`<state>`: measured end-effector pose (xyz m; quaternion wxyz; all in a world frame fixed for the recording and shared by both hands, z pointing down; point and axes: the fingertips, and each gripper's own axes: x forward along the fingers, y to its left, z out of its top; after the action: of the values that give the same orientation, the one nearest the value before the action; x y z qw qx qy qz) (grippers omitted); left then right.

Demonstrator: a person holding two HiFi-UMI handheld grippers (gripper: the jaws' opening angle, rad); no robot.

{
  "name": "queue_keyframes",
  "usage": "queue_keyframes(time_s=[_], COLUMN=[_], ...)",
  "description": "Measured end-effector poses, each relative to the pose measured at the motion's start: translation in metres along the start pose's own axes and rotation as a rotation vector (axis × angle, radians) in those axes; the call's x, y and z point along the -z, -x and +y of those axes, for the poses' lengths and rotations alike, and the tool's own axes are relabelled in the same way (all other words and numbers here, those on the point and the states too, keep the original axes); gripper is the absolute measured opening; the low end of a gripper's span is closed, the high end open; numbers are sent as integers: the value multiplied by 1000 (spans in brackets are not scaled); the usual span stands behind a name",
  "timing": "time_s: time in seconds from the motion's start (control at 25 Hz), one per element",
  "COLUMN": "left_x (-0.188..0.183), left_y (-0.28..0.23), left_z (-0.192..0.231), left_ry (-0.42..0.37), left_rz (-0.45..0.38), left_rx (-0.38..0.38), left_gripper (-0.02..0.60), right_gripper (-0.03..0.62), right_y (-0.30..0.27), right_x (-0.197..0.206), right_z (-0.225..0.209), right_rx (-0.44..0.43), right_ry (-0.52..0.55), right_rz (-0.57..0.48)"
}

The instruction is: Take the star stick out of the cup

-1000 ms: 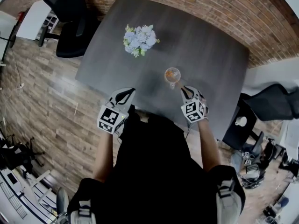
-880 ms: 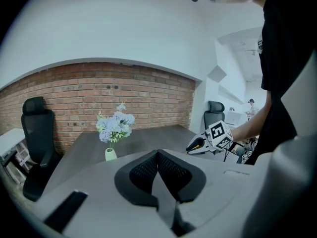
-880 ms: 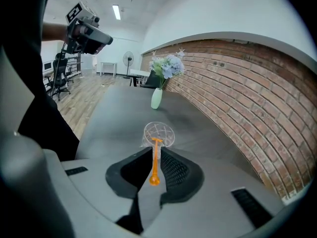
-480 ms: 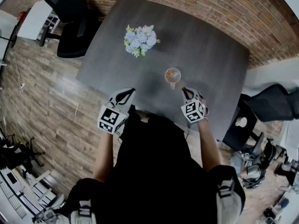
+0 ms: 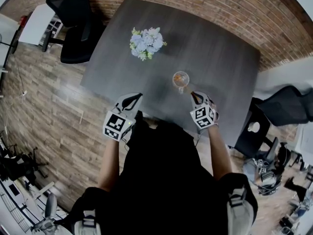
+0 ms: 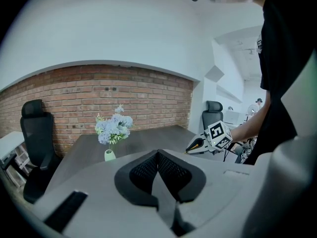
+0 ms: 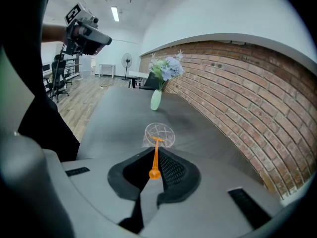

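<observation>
Right gripper (image 7: 157,151) pinches star stick (image 7: 156,158), tip at cup (image 7: 160,133).

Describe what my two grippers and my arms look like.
The left gripper and the right gripper both have pale grey shells that taper to a point, with black ribbed pads inside. Each carries a white cube printed with black square markers. The person wears a black top, and the forearms are bare.

Cup (image 7: 159,135): you have one, ahead of your right jaws.
Star stick (image 7: 155,155): one, between them.
Flower vase (image 7: 156,100): one, farther ahead.
</observation>
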<state>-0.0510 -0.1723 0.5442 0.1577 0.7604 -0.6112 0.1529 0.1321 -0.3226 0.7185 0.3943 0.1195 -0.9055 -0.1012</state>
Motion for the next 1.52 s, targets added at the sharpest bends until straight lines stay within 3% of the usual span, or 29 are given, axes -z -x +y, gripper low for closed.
queue_keyframes(time_s=[0.88,1.52], left_x=[-16,-18], left_y=[-6,4], left_z=[-7,-5], left_ry=[-96,-140], left_rz=[-30,-41], left_rx=[206,333], left_gripper=[2,2], right_gripper=[15,15], right_y=[52,102], right_x=[-15,-67], right_z=[19,50], right_rx=[151,275], right_ry=[-86,-87], right_rz=[-3,-24])
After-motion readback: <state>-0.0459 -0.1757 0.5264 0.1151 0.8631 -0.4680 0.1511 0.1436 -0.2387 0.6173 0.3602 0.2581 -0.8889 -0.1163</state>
